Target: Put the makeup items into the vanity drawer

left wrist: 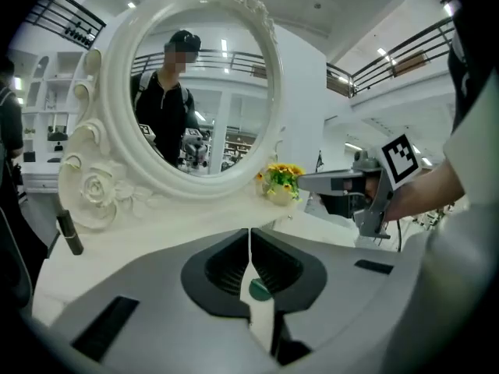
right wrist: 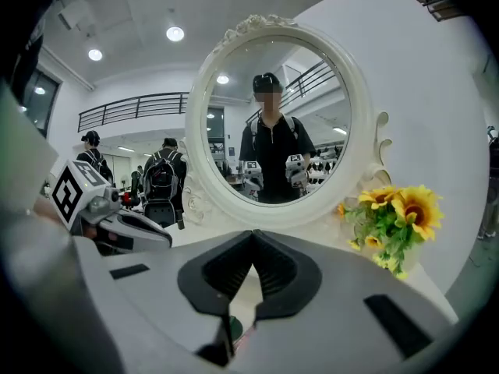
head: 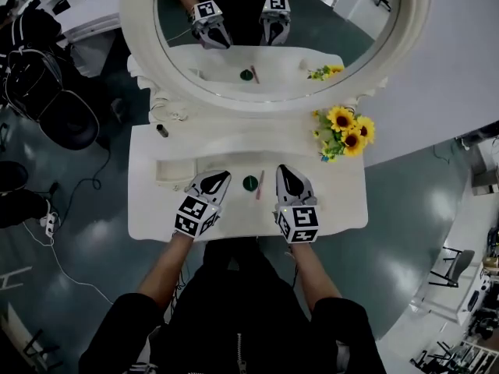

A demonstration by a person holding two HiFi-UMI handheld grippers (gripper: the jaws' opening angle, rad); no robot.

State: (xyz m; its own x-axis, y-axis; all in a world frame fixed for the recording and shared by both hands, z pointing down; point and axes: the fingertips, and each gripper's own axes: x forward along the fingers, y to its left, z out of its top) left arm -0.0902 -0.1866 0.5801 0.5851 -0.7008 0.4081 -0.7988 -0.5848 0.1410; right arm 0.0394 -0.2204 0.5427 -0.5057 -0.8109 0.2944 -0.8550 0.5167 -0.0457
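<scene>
A small round green makeup pot (head: 249, 183) and a thin pink stick (head: 260, 184) lie side by side on the white vanity top (head: 335, 201). My left gripper (head: 222, 176) is just left of the pot and my right gripper (head: 281, 170) just right of the stick. Both are low over the table, shut and holding nothing. In the left gripper view the green pot (left wrist: 257, 289) shows through the gap behind the shut jaws of the left gripper (left wrist: 249, 231). In the right gripper view the right gripper (right wrist: 252, 232) has its tips together. A dark tube (head: 161, 130) stands at the mirror's base, far left.
The oval mirror (head: 148, 53) in its carved white frame rises at the back of the vanity. A bunch of sunflowers (head: 344, 130) stands at the back right. A shallow white ledge (head: 168, 171) sits on the top to the left of my left gripper. Chairs and cables are on the floor at left.
</scene>
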